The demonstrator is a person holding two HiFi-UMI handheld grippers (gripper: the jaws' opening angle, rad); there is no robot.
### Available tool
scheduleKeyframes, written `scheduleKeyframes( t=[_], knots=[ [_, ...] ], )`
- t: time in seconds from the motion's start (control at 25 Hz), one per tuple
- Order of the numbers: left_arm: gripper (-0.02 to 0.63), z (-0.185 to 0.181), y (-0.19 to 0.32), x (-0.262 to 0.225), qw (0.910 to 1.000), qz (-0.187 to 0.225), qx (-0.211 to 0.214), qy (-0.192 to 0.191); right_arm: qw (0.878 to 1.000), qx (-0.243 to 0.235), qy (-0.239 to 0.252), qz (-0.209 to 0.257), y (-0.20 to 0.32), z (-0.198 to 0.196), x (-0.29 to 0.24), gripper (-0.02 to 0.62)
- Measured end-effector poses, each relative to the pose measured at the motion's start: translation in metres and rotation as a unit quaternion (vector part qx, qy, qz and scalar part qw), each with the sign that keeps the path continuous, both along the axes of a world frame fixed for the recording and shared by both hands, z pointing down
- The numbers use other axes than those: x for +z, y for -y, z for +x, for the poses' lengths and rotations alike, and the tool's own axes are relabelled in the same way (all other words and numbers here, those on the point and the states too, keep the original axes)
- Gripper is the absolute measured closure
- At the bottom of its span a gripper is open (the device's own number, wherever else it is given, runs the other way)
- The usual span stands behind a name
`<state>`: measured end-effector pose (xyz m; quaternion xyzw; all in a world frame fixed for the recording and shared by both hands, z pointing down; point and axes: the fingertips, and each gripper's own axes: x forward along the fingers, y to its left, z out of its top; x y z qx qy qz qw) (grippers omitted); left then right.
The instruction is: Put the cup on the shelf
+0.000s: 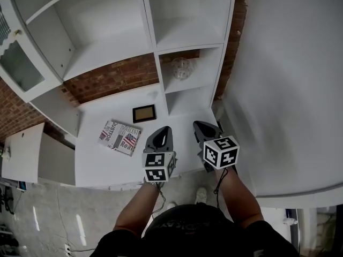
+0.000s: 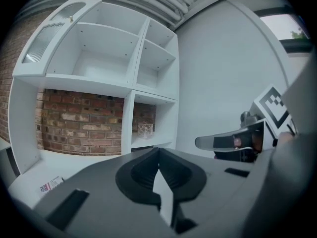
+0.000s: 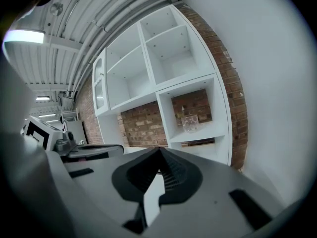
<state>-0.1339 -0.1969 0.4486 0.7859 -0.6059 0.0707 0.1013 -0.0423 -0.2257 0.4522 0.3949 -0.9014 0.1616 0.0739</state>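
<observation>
Left of the cup (image 1: 181,67), head view only: picture frame (image 1: 144,113).

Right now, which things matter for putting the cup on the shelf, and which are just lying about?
Job: glass cup, already standing in a shelf compartment; white shelf unit; left gripper and right gripper, both shut, empty.
Lying about: picture frame; magazine, both on the counter.

The head view looks steeply down on the white shelf (image 1: 149,15), which both gripper views face from nearby.
</observation>
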Motion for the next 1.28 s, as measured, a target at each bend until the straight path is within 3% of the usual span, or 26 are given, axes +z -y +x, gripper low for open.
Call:
scheduleKeyframes(
  t=[0.56,1.28],
  knots=[
    [0.601,-0.023,-0.05,0.002,0.999,0.002,0.042,-0.012,0.998,0.063,-0.011,0.008,-0.058,-0.003,0.0,0.595],
    [0.601,-0.021,-0.087,-0.007,0.9981,0.01,0.06,-0.008,0.997,0.072,-0.008,0.018,-0.099,-0.004,-0.01,0.595]
  ],
)
